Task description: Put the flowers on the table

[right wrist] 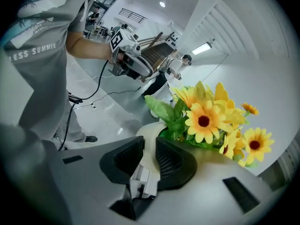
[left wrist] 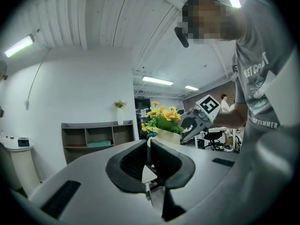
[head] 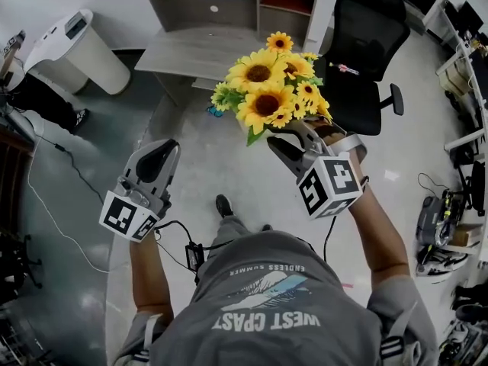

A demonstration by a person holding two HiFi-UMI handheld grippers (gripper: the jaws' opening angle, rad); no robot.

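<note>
Flowers (head: 267, 82): a bunch of yellow sunflower-type blooms w/ green leaves in a cream pot (right wrist: 149, 135), up in the air over the floor (head: 221, 166), not on the tabletop (head: 191, 52), which lies just ahead of them in the head view. An office chair (head: 366, 59) stands to the right of the bunch.

Right hand-held gripper (right wrist: 149, 149) is clamped on the pot: the 2 ribbed pads pinch 1 side of its wall at the rim, 1 pad inside, 1 outside. Left hand-held gripper (left wrist: 147, 149) has its jaws pressed together w/ nothing between them; it hangs off to the left, well apart from the pot.

Handling, as a judgement:
- Pot looks stiff & smooth-walled, prob. ceramic or hard plastic, so it won't give under the pads but could slip or pivot.
- Load is top-heavy: blooms spread wide & lean away from the grip side, so a 1-side rim pinch lets the pot want to swing. The bunch is tilted in the right gripper view.
- Weight can't be told; 1 gripper carries it, so likely moderate at most.
- Petals & leaves are soft, easy to crush: keep pads on the pot, never the stems.
- Best hold is where it is now, rim wall. A 2nd support from the left under or beside the pot would steady it.
- Set down base-flat, away from the tabletop edge.
</note>
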